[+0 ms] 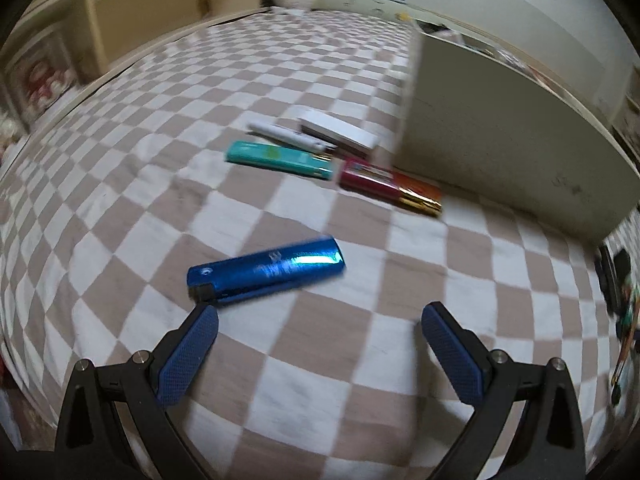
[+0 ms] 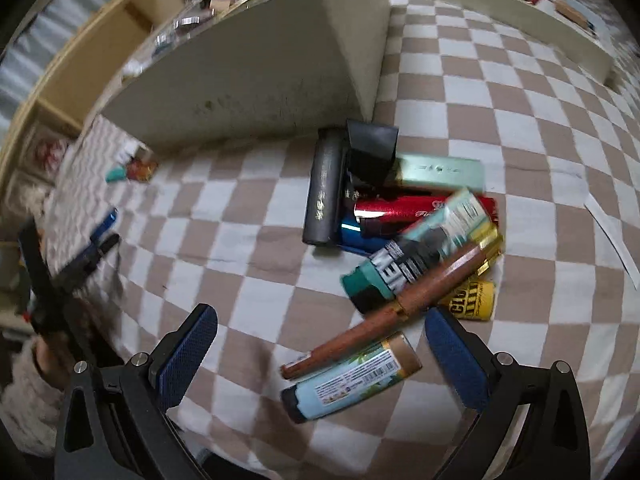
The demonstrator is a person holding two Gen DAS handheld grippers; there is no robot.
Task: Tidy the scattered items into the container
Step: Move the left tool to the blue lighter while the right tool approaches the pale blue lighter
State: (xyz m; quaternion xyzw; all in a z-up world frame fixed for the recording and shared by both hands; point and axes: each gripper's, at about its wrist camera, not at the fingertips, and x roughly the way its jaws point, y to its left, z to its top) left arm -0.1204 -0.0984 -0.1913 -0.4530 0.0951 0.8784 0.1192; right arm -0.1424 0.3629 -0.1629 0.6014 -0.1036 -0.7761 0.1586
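While the blue lighter (image 1: 266, 270) lies flat on the checked cloth (image 1: 120, 184) just beyond my left gripper (image 1: 320, 320), its black cap end sits almost against my left-hand pad (image 1: 188, 354) and its body runs off to the right and away. In my judgement that angle is the main risk: closing from here would catch the cap corner alone and spin or flick the lighter across the cloth instead of seating it between the pads. Its glossy shell would likely slip as well.

Farther off lie a teal lighter (image 1: 280, 159), a white stick (image 1: 286, 136), a white flat piece (image 1: 340, 130) and a red and orange lighter (image 1: 390, 186), all close to the near wall of the cream container (image 1: 500, 140). A careless sweep could push these under or along that wall.

On the right side, a heap of lighters (image 2: 404, 220) sits near the container's corner (image 2: 356, 80), with a brown lighter (image 2: 384, 312) and a pale blue lighter (image 2: 352, 376) nearest my right gripper (image 2: 320, 322). These overlap, so a grab could lift two at once or scatter the pile.

Left gripper: jaws spread wide, holding nothing; whether the pad touches the cap I cannot tell. Right gripper: jaws spread wide, empty, hanging above the brown and pale blue lighters.
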